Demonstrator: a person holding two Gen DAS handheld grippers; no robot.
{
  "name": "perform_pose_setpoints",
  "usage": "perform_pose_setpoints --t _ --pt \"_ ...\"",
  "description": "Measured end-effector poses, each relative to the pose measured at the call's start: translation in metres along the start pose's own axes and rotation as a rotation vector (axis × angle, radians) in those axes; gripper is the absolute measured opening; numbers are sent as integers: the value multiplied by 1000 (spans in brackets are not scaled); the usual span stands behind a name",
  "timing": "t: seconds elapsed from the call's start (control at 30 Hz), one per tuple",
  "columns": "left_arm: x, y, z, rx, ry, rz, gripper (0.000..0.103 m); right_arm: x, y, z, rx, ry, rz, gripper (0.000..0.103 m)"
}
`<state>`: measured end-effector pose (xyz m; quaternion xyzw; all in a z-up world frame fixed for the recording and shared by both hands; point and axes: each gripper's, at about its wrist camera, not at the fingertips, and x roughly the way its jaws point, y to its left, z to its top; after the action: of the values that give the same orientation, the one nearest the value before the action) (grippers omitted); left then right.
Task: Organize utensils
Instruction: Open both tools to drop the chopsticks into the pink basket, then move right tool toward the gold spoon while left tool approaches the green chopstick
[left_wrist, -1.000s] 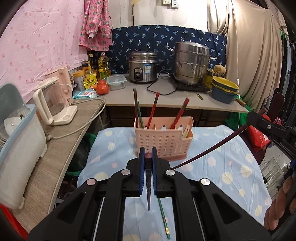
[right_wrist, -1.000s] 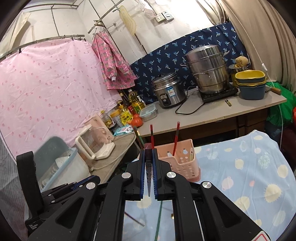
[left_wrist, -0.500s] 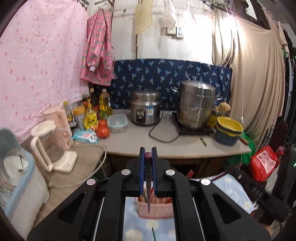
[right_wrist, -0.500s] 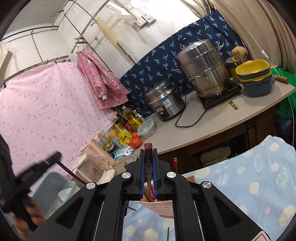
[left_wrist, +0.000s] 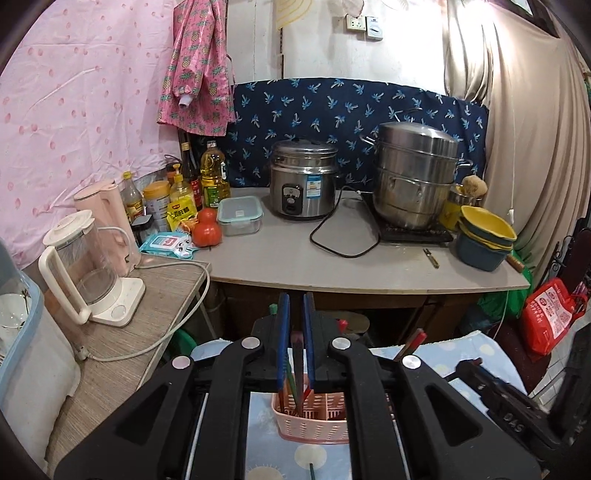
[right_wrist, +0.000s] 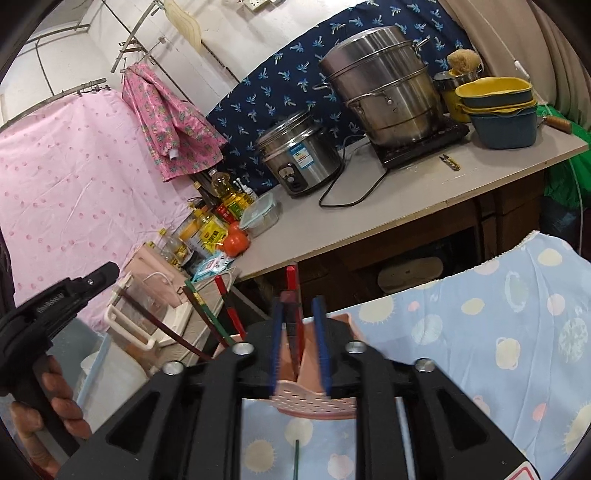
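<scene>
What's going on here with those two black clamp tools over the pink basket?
A person is sorting chopsticks into a pink utensil basket on a table with a blue patterned cloth. The left gripper holds a dark chopstick between its fingers, tip down in the basket. The right gripper has its fingers parted around a red chopstick standing in the basket. One green chopstick lies on the cloth.

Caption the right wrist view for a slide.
Right tongs open around a dark chopstick standing in the pink utensil basket on the blue cloth.
</scene>
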<state>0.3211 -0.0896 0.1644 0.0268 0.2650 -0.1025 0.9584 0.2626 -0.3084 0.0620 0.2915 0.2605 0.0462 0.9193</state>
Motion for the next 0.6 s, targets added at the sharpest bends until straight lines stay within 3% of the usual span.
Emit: perform_pose_setpoints --t 0.03,0.17,0.6 --pt "3 0 -5 5 9 9 14 -2 0 -1 -4 -8 -2 38" --pt "5 1 -21 1 20 41 45 -12 0 -8 -18 -21 -11 40" --pt "-19 -3 -88 24 104 33 50 -53 7 -68 -66 41 -32 40"
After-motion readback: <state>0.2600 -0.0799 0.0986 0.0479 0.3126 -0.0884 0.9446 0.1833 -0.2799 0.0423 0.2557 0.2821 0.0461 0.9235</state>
